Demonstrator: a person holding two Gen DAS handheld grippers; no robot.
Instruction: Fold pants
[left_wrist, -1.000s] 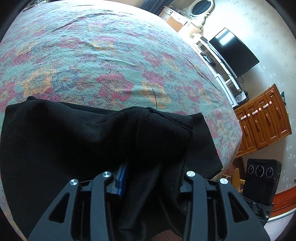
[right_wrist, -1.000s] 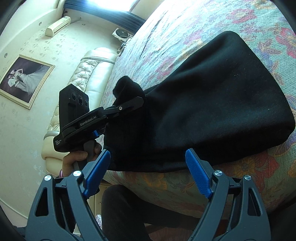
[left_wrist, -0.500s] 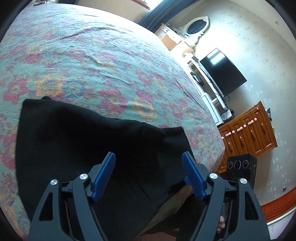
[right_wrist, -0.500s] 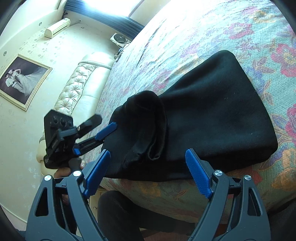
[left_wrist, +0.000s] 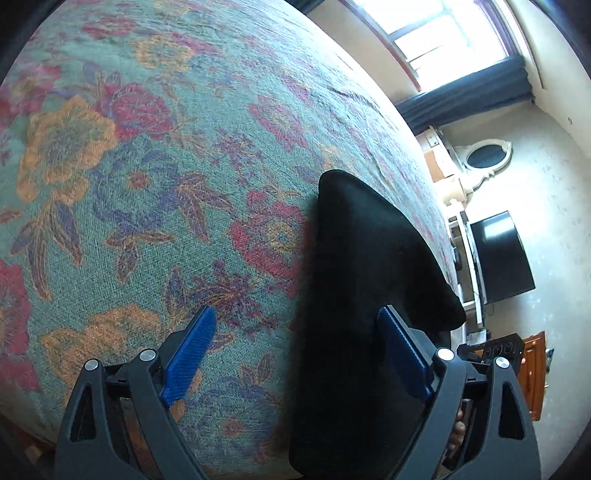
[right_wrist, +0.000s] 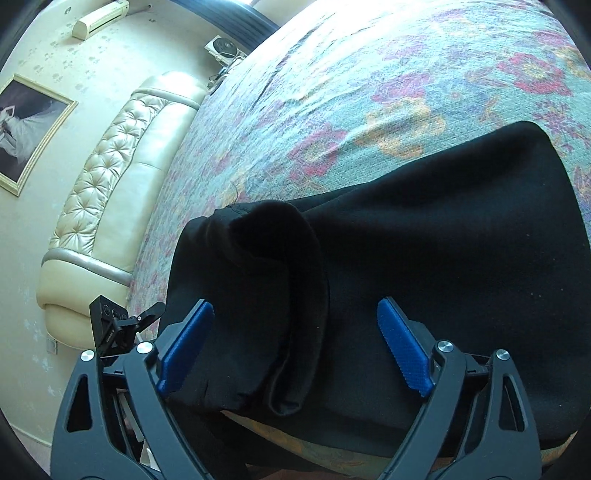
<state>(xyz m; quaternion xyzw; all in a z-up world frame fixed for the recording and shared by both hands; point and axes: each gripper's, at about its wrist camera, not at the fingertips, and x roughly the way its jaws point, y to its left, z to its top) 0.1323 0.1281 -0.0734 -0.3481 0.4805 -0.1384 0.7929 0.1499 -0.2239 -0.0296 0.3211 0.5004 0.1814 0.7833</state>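
right wrist view: pants (right_wrist: 424, 258) lying along bed (right_wrist: 369, 74) near edge, right gripper (right_wrist: 295, 345) nearer; both jaws just been opening wide, gripping nothing, left gripper (left_wrist: 299, 354) off pants' end.

**Daylight from the window, glare and fisheye bend**

Bright daylight enters through the tall window with dark blue curtains (left_wrist: 461, 40), which is blown out to white in the left wrist view. The floral woven bedspread in teal, red and orange (left_wrist: 147, 166) looks soft and slightly smeared there, and washed pale toward the window in the right wrist view. The black folded fabric pants (right_wrist: 443, 240) swallow detail into near-flat shadow. Both pictures curve strongly, with dark vignetted corners.
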